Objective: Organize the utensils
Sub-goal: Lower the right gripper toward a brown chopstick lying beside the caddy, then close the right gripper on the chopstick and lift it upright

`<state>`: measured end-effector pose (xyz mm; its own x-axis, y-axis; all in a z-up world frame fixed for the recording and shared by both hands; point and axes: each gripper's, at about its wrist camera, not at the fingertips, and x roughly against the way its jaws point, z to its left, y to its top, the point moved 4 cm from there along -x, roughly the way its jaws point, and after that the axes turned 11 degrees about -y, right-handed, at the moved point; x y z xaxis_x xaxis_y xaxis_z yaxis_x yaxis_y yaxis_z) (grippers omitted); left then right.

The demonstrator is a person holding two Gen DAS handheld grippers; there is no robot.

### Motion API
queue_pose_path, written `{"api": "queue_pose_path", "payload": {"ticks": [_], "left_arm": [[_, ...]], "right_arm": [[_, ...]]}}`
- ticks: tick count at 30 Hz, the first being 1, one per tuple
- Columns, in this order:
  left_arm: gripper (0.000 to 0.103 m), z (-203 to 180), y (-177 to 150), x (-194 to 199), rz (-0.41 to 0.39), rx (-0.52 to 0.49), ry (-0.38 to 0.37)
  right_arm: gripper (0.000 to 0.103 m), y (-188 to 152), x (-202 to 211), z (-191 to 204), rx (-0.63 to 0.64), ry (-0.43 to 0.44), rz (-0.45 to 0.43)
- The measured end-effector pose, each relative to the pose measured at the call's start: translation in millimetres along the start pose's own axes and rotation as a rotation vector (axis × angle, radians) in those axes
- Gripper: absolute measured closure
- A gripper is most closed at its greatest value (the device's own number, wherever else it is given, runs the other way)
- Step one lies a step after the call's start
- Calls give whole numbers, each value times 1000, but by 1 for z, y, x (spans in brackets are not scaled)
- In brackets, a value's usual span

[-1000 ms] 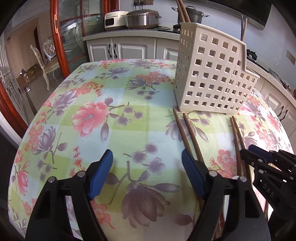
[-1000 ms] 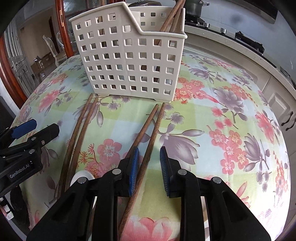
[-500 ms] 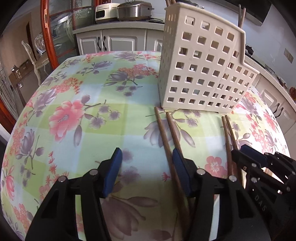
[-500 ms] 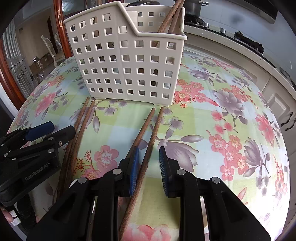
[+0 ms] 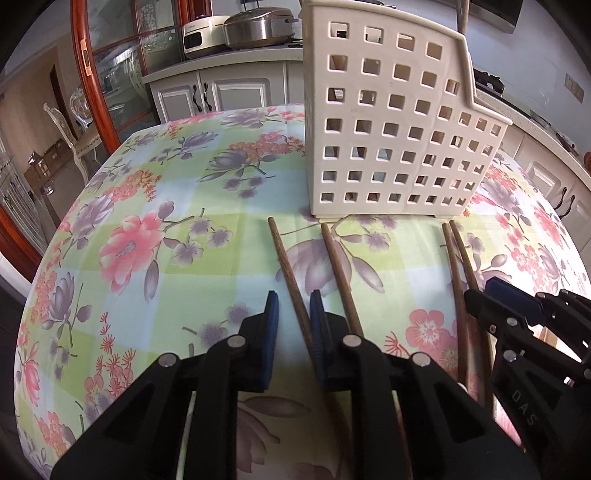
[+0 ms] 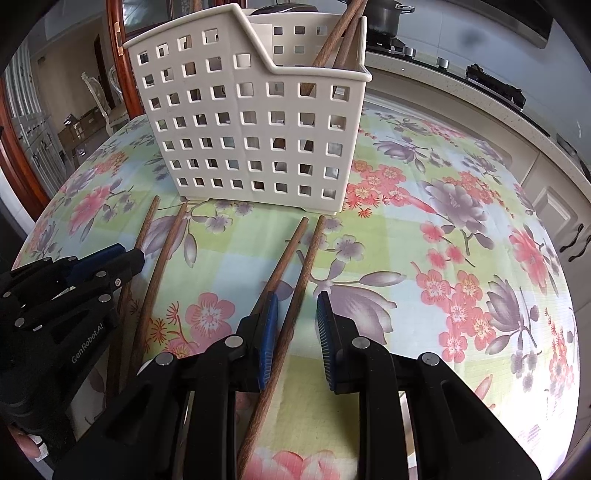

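Four chopsticks lie on the worktop, pointing at the basket. Our left gripper has just narrowed its fingers around the leftmost chopstick, pads not visibly pressing. Our right gripper straddles another chopstick, unclenched.

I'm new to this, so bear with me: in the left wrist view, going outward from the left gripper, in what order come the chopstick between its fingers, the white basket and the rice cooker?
1. Chopstick, between the left gripper fingers.
2. White basket, behind it on the table.
3. Rice cooker, on the far counter.
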<state>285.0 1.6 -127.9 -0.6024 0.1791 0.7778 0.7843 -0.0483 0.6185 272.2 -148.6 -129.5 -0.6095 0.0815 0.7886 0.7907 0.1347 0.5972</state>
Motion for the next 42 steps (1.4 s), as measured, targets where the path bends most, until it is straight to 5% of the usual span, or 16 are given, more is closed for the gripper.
{"api": "queue_pose_path", "payload": {"ticks": [16,21,29,42], "left_arm": [[94,-3,-3,1,-9,-12,3],[94,-3,-3,1,-10,-17,5],[97,1,-4,4,-13,6,-27],[97,8,0,56,-146,40,-59]], "right_arm": [[85,-1,1,1,0,-7,-9],[94,-2,2,3,10,-6,-12],[96,-2,4,2,0,-4,-20],[96,10,69,-3,-49,22,-233]]}}
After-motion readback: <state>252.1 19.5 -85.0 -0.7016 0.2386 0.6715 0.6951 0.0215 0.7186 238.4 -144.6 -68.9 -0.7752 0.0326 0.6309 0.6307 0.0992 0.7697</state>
